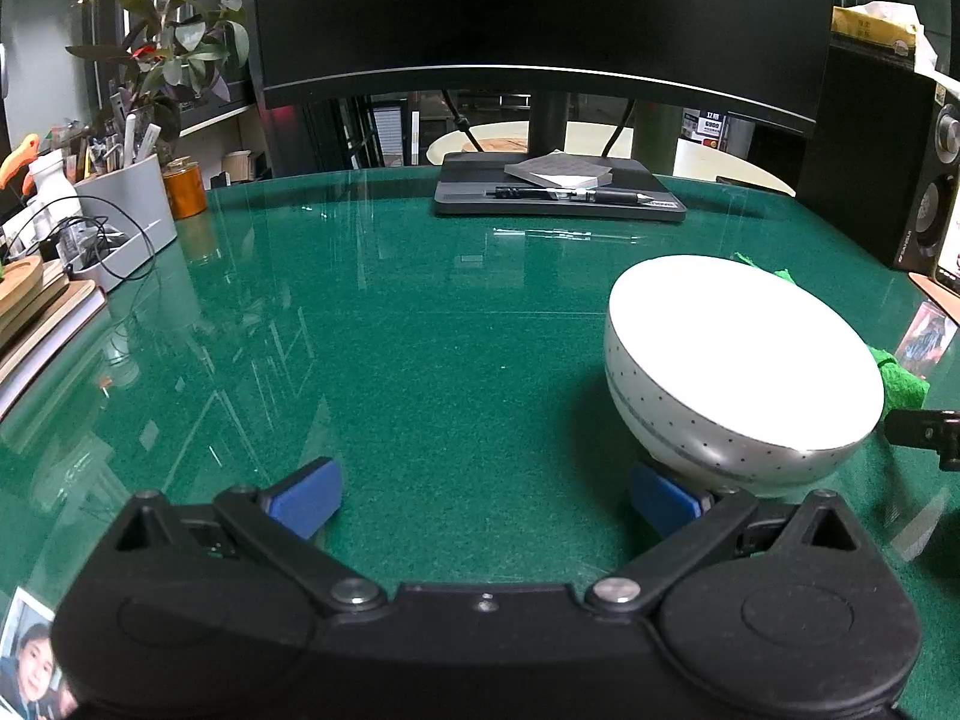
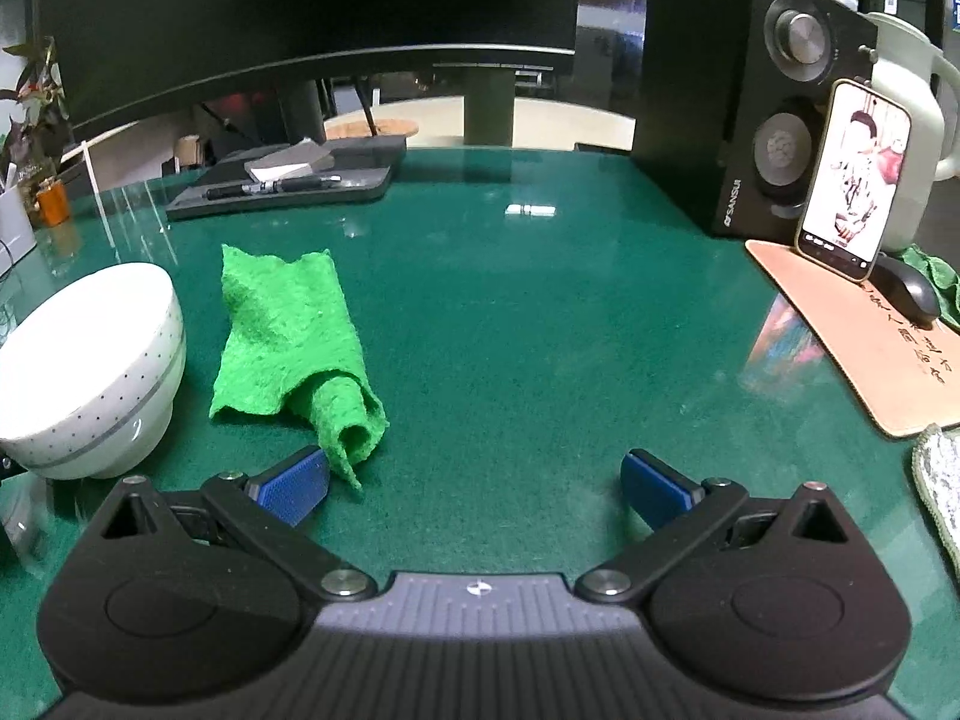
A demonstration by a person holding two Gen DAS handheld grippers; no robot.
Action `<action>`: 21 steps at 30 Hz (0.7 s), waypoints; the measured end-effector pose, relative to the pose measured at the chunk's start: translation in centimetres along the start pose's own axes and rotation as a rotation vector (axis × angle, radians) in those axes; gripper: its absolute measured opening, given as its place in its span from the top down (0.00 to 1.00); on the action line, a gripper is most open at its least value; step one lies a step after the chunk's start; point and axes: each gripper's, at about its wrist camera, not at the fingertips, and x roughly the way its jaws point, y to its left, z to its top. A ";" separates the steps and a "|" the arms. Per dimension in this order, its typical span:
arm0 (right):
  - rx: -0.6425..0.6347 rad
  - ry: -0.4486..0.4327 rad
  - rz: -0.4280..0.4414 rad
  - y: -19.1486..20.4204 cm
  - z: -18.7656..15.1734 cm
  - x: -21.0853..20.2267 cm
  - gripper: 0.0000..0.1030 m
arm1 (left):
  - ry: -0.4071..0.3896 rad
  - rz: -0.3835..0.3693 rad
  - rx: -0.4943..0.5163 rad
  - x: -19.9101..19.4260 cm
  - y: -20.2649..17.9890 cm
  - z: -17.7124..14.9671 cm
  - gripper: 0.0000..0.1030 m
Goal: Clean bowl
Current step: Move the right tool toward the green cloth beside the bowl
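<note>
A white bowl point(image 1: 741, 360) with small dark dots and a grey band stands upright on the green glass-topped worktop point(image 1: 420, 330). In the left wrist view it sits at the right, just beyond the right blue pad of the left claw point(image 1: 486, 498). That claw is spread wide with nothing between its pads, low over the worktop.

In the right wrist view the bowl point(image 2: 90, 372) is at the far left, and a bright green cloth point(image 2: 288, 342) lies just beside it on the worktop, flat at the back and rolled up at the near end. The rolled end lies close to the left pad of the right claw point(image 2: 477, 486), which is likewise spread wide and grips nothing.

Farther back are a monitor point(image 1: 540, 18) on its stand, a dark tray point(image 1: 558, 192) with a pen and notepad, a speaker point(image 2: 780, 102), a phone point(image 2: 852, 180) leaning upright, and a mouse point(image 2: 909, 291) on a tan mat point(image 2: 870, 360).
</note>
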 end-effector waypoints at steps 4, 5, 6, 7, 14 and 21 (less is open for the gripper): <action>-0.045 0.091 -0.024 0.1 1.4 0.0 0.00 | 0.000 0.000 0.000 0.0 0.0 0.0 0.00; -0.063 0.114 -0.038 0.2 1.8 0.0 0.00 | 0.000 0.000 0.000 0.0 0.0 0.0 0.00; -0.082 0.136 -0.051 0.2 2.2 0.0 0.00 | 0.000 0.000 0.000 0.0 0.0 0.0 0.00; -0.104 0.155 -0.053 0.3 2.4 -0.1 0.00 | 0.000 0.000 0.000 0.0 0.0 0.0 0.00; -0.210 0.242 -0.046 1.8 2.8 -1.1 0.00 | 0.000 0.000 0.000 0.0 0.0 0.0 0.00; -0.166 0.279 -0.024 3.0 2.1 -1.3 0.00 | 0.000 0.000 0.000 0.0 0.0 0.0 0.00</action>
